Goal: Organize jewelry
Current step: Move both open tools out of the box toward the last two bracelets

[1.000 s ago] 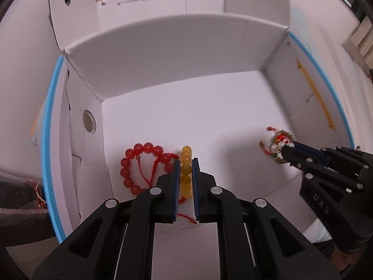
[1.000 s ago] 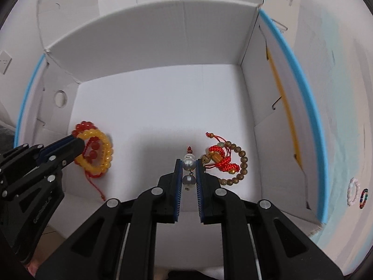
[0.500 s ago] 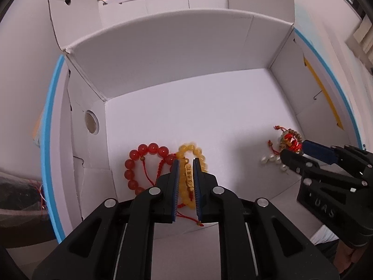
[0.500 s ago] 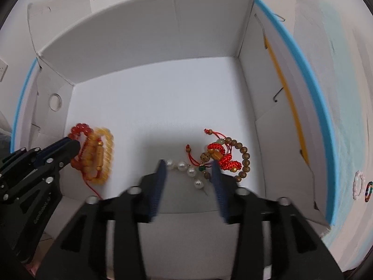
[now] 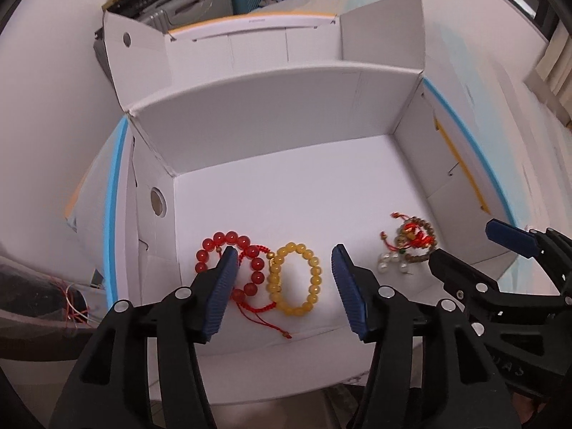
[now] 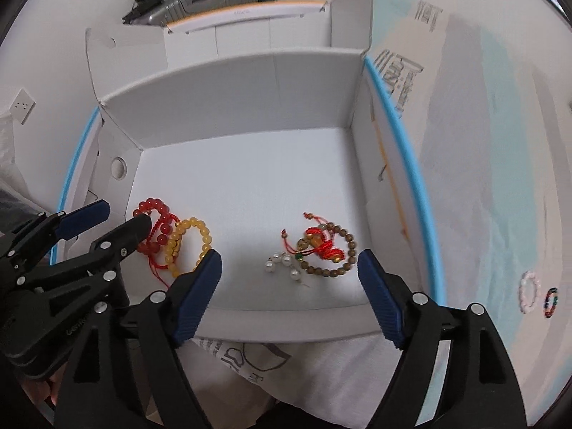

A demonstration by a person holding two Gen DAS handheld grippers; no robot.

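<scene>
An open white cardboard box [image 5: 271, 114] [image 6: 250, 89] holds the jewelry on its floor. A yellow bead bracelet [image 5: 295, 279] [image 6: 189, 246] lies flat beside a red bead bracelet [image 5: 228, 250] [image 6: 157, 221] with a red cord. My left gripper [image 5: 284, 261] hangs above them, its jaws opening and nothing between the pads. Further right lie a pearl strand [image 6: 282, 264] [image 5: 391, 262] and a brown bead bracelet with red knots [image 6: 329, 250] [image 5: 414, 239]. My right gripper [image 6: 289, 264] is above these, jaws opening, holding nothing.
Box flaps stand up at the back and sides, with a blue-edged flap [image 6: 404, 143] on the right. A white bracelet [image 6: 529, 291] and a multicoloured bracelet [image 6: 550, 302] lie on the cloth outside the box. Suitcases [image 5: 178, 0] stand behind.
Both grippers let go and opened: the left released the yellow bracelet, the right released the pearl strand. Both rose away from the box floor, and the jewelry now lies flat.
</scene>
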